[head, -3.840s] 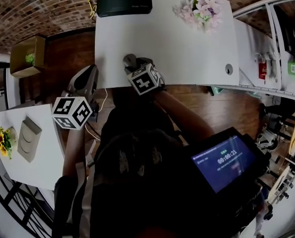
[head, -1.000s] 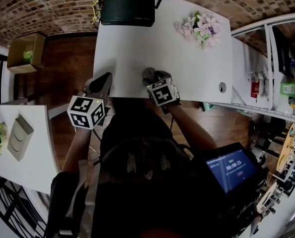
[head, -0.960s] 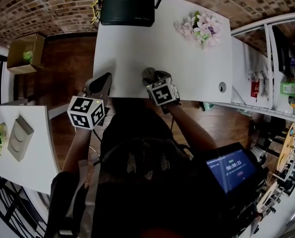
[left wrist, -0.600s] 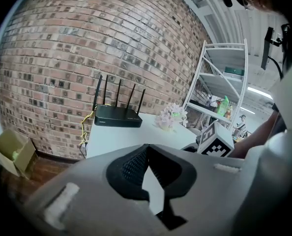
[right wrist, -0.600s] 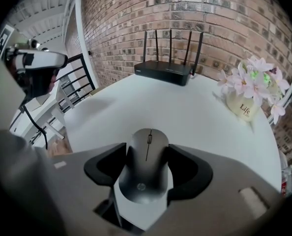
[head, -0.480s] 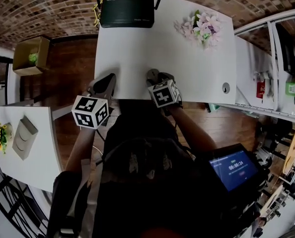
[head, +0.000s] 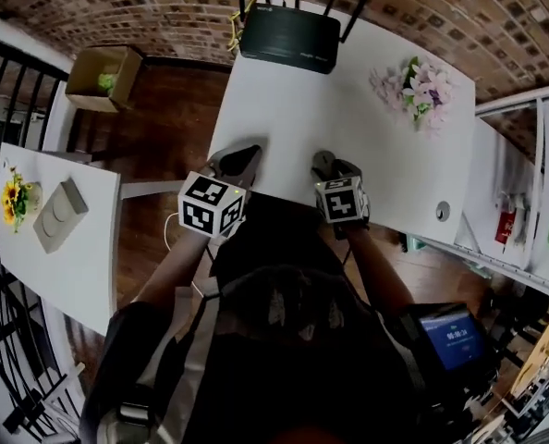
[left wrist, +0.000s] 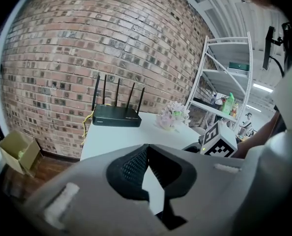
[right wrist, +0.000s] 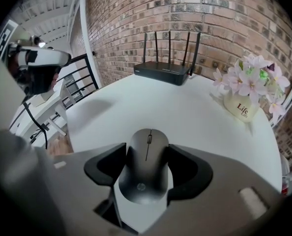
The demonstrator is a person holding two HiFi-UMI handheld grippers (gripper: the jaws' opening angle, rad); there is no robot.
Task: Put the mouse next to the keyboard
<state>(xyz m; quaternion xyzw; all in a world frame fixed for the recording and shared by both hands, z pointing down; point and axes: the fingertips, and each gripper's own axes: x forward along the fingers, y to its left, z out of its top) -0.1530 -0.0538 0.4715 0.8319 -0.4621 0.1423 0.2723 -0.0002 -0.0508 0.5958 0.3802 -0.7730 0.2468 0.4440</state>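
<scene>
Far left, side table: we pick out a white side table [head: 80, 266] with yellow sunflowers [head: 14, 197] and a flat grey object [head: 60, 213] that we can't identify.
Cardboard box: beyond it on the wooden floor sits an open cardboard box [head: 103, 77] with something green inside.
Left gripper: the left gripper [head: 242, 155] reaches over the near left edge of the main table, with its marker cube [head: 212, 203] just behind. In the left gripper view, its [left wrist: 147, 146] dark pads meet at the tips and nothing sits between them.
Main table: the main table [head: 284, 109] is white, and it runs back to a brick wall.
Router: a black router [head: 289, 43] with upright antennas stands at the far edge, against the bricks.
Right gripper: the right gripper [head: 328, 166] is at the near edge, well apart from the left one. In the right gripper view, both jaws [right wrist: 147, 163] are pressed against a mouse.
Mouse: the dark grey mouse [right wrist: 147, 171] is clamped between those jaws, wheel end pointing at the router. From above, it [head: 323, 162] is over the table's near edge. We can't tell whether it touches the surface.
Flowers: pink and white flowers [head: 420, 91] stand far right on the table, in a cream pot [right wrist: 242, 107].
Screen: low on the right, a small screen [head: 453, 337] glows blue.
Shelving: white shelving [head: 533, 183] lines the right edge.
</scene>
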